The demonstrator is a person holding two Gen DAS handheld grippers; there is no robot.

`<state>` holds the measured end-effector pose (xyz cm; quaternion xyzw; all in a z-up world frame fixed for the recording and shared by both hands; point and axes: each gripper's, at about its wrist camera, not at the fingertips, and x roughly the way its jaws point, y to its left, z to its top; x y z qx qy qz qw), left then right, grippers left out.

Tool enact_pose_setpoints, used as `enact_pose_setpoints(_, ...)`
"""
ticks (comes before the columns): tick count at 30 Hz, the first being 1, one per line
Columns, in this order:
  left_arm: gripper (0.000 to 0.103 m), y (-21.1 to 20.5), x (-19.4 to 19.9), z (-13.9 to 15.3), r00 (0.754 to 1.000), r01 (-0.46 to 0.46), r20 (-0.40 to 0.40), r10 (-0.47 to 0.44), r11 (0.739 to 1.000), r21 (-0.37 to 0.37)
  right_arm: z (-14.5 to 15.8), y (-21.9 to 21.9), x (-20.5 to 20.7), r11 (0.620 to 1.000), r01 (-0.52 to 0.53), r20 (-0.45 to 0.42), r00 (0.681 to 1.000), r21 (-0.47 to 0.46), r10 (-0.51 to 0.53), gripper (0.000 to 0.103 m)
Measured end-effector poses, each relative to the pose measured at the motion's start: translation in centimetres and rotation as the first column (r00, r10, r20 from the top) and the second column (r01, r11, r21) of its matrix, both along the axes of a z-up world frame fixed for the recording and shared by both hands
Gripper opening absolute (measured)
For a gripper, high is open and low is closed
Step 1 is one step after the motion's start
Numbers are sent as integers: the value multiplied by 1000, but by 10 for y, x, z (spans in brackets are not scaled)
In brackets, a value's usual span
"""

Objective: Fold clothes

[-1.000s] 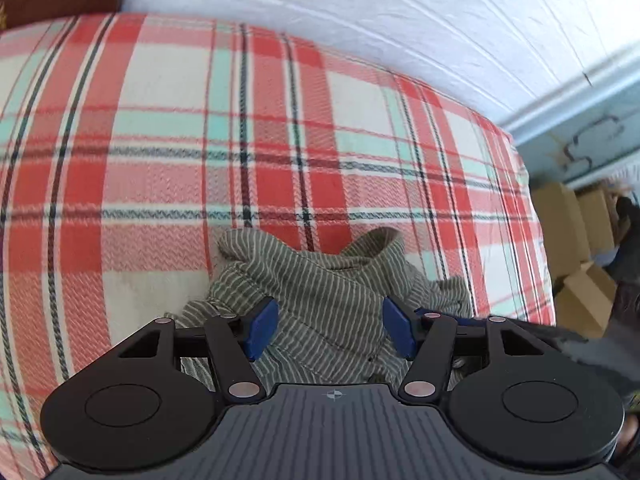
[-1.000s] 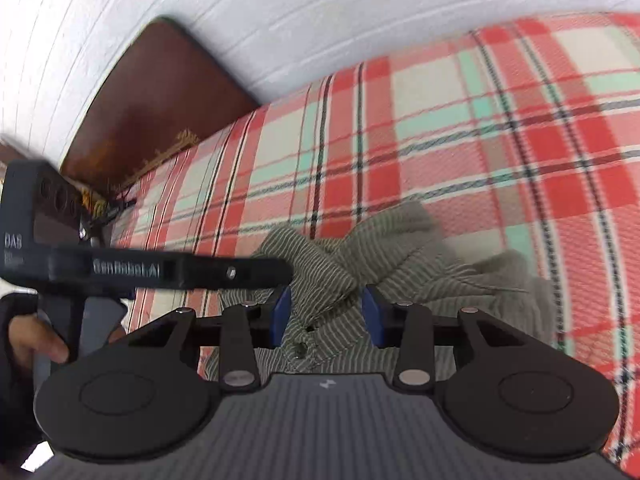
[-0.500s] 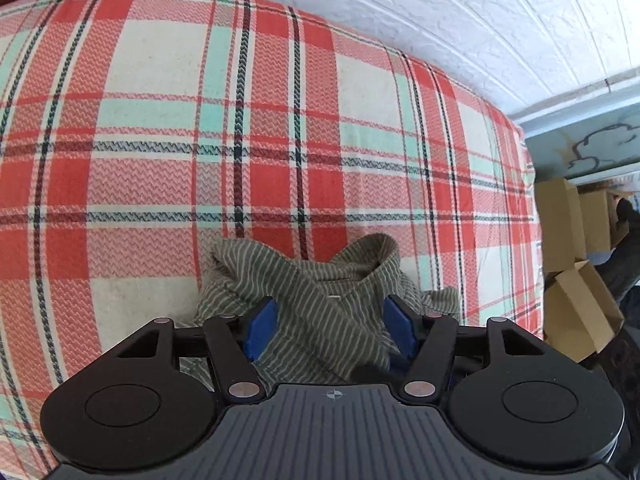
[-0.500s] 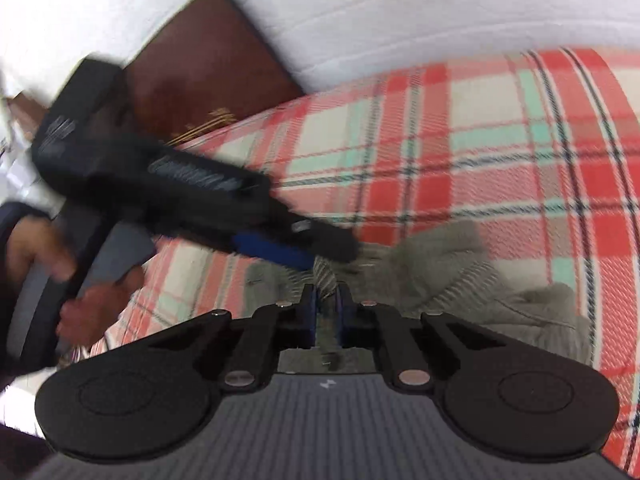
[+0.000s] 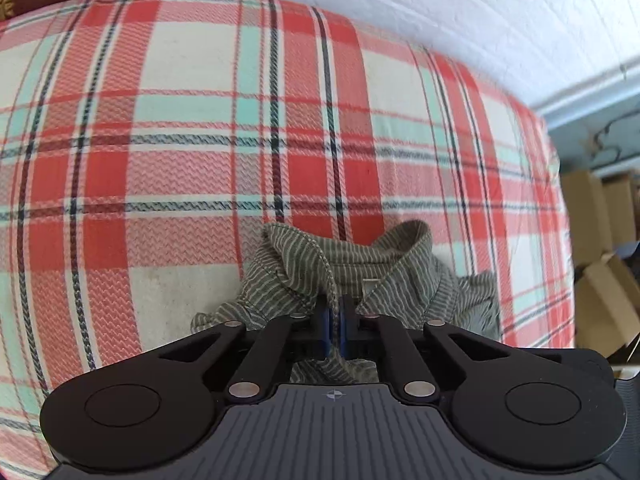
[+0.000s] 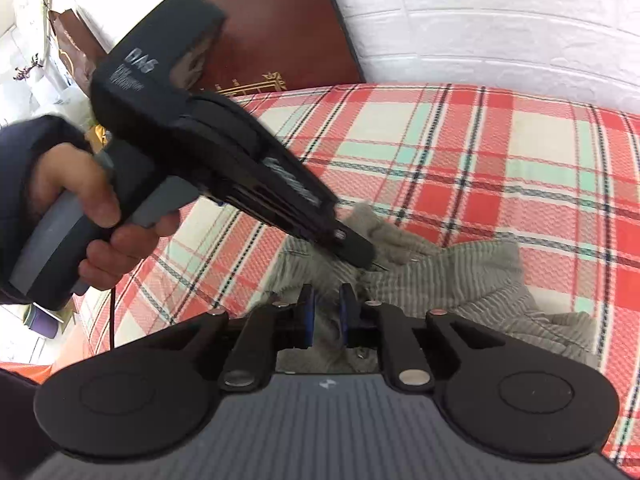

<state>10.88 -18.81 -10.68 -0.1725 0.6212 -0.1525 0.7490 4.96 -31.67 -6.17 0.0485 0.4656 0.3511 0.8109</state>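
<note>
A crumpled grey-green striped shirt [image 5: 360, 276] lies bunched on the red, cream and mint plaid bedspread [image 5: 200, 152]. The left gripper [image 5: 333, 330] is pinched tight on a seam beside the shirt's collar. The right gripper [image 6: 326, 316], its jaws easing apart, has shirt cloth between its blue pads [image 6: 308, 320], the pads apparently off it

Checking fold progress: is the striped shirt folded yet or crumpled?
Crumpled: the striped shirt lies bunched on the plaid bedcover, collar standing up, no flat folds.

Left gripper [image 5: 334, 326] jaws clamped together; right gripper [image 6: 326, 316] jaws opening, angled downward
</note>
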Motion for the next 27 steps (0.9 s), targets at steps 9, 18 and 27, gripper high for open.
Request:
enact_pose_setpoints(9,0,12,-22,0,997,-66,34,67,997,-49,18,-9,24,991,88,7,996,-97,-88,22)
enact_pose_setpoints(18,0,22,-32,2,993,-93,60,97,994,-62,0,63,25,954,-86,12,996,-286,93,30)
enact_pose_setpoints(27,7,28,-41,-5,991,-115,53,119,991,-74,-16,96,28,899,-118,36,989,-422,147,20)
